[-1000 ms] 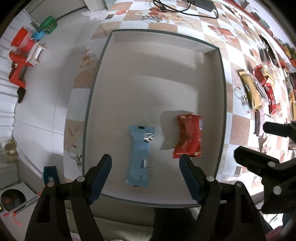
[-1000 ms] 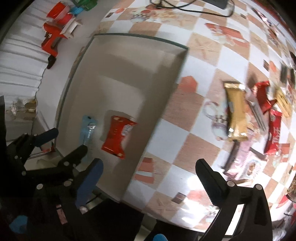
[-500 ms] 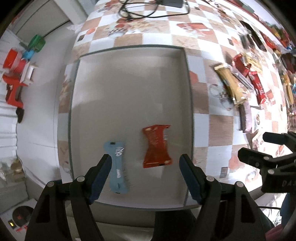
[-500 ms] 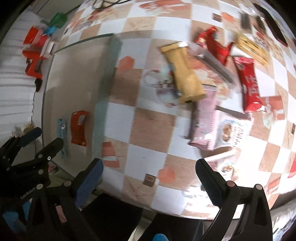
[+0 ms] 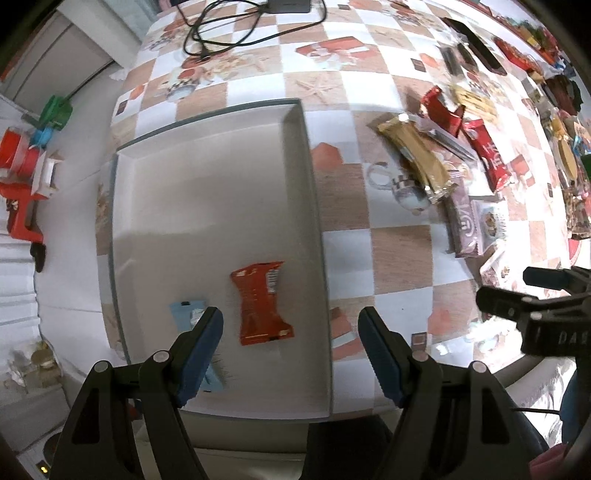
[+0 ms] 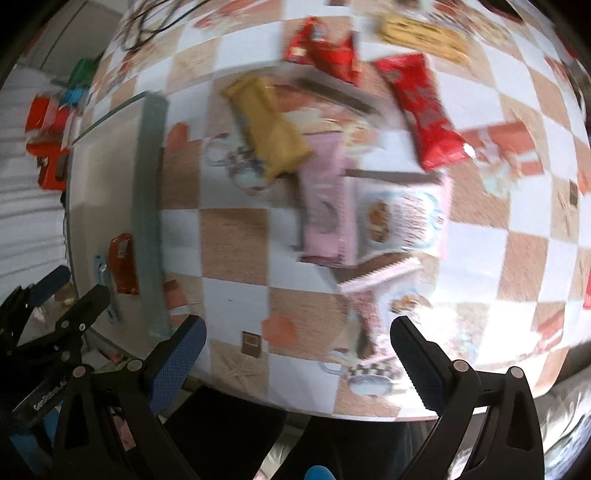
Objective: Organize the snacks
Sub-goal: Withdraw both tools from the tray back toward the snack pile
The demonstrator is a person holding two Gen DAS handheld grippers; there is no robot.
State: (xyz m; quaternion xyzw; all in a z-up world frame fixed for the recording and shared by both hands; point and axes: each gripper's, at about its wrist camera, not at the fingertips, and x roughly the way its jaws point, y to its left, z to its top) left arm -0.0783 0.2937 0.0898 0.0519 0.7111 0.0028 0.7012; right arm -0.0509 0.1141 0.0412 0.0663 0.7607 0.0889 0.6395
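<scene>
A white tray [image 5: 207, 184] holds a red snack packet [image 5: 260, 302] and a light blue packet [image 5: 186, 312] near its front edge. My left gripper [image 5: 290, 332] is open and empty above the tray's front right part. My right gripper [image 6: 295, 338] is open and empty above the table's front edge. Ahead of it lie a gold bar [image 6: 267, 125], a pink packet [image 6: 323, 206], a white cookie packet [image 6: 400, 218] and a red packet [image 6: 423, 107]. The tray [image 6: 147, 192] is at its left.
More snacks [image 5: 480, 147] are spread over the checkered tablecloth [image 5: 391, 236] to the right. A black cable [image 5: 236, 29] lies at the back. Red and green tools [image 5: 26, 173] lie left of the tray. The right gripper shows in the left wrist view [image 5: 546, 314].
Both grippers have moved right. The left view has shifted from the tray's middle toward its right wall. The right view has shifted from the tray to the loose snacks on the cloth.
</scene>
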